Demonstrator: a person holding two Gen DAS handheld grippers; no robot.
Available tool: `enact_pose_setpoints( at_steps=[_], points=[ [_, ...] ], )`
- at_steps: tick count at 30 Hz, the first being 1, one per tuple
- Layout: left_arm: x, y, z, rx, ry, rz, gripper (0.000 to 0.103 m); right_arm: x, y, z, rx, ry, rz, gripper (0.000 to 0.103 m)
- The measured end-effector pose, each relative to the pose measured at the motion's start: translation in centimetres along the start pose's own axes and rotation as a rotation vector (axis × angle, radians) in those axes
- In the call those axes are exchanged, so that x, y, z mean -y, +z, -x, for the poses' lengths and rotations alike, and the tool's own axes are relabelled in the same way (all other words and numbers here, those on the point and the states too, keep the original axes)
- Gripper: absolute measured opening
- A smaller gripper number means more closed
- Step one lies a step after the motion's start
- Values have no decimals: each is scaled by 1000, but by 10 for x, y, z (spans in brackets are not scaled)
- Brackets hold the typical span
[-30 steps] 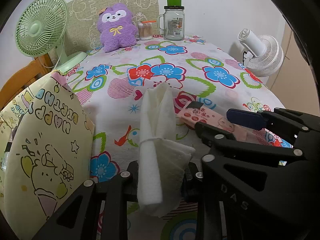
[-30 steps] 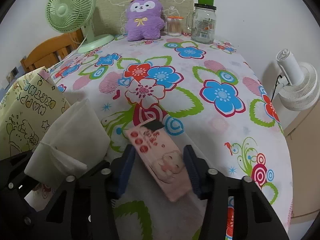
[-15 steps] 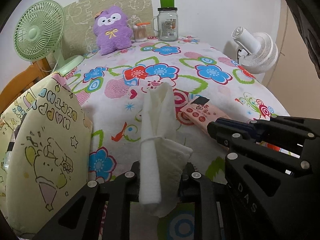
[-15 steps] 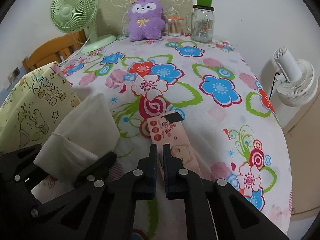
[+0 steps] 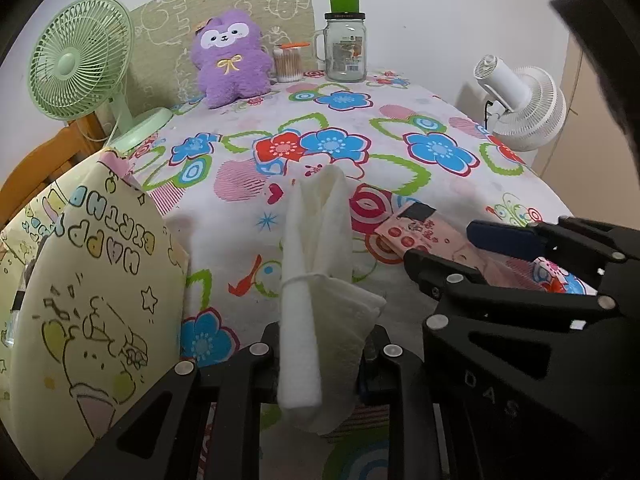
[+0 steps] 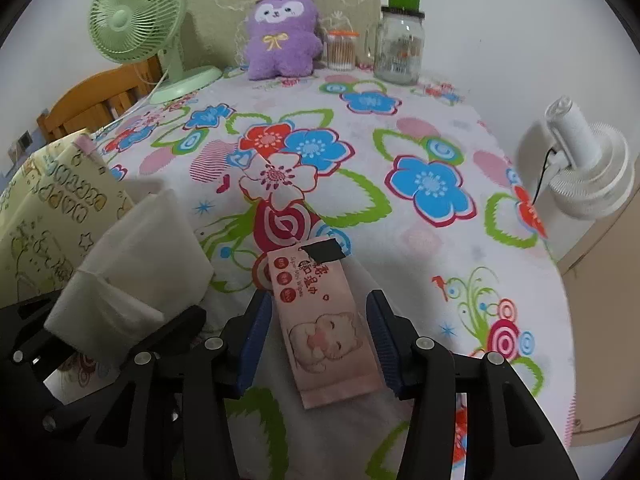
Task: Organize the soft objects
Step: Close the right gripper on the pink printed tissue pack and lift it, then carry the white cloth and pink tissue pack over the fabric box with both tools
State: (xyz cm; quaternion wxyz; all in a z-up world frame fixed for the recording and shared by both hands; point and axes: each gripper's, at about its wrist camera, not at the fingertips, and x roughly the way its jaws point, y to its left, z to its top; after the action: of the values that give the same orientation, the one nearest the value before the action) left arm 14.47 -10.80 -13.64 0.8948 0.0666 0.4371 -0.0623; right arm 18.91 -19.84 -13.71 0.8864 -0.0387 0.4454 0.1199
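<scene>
White folded cloth, tied round with a thin band, is clamped upright in the left gripper, sticking up well past the fingers. Landmark here is the pink wet-wipes pack lying flat on the flowery tablecloth: the cloth is just left of it, off the table. The right gripper straddles that pack, blue pads on either side, jaws opening and not pressing on it, by the look of it. Both grippers tilt down toward the table, side by side. Left of the cloth stands a yellow birthday gift bag. Far behind the pack sit a purple plush, a green fan and a glass jar. The left view shows the band and the bag's front drawing; the right view shows the pack's whole printed face.
</scene>
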Motion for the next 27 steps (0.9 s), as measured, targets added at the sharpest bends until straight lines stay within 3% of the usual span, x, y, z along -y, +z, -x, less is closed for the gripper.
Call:
enact_pose_setpoints(
  at_steps=[4, 7, 10, 27],
  points=[
    [-1, 2, -2, 2, 4, 2, 20, 2, 2, -5, 4, 14, -11, 53],
    [2, 1, -1, 11, 22, -17, 20, -1, 2, -6, 5, -19, -2, 44],
    [4, 0, -1, 14, 26, -28, 20, -2, 0, -5, 10, -32, -7, 42],
    [10, -14, 36, 58, -9, -52, 20, -9, -21, 37, 41, -60, -82, 42]
  ],
)
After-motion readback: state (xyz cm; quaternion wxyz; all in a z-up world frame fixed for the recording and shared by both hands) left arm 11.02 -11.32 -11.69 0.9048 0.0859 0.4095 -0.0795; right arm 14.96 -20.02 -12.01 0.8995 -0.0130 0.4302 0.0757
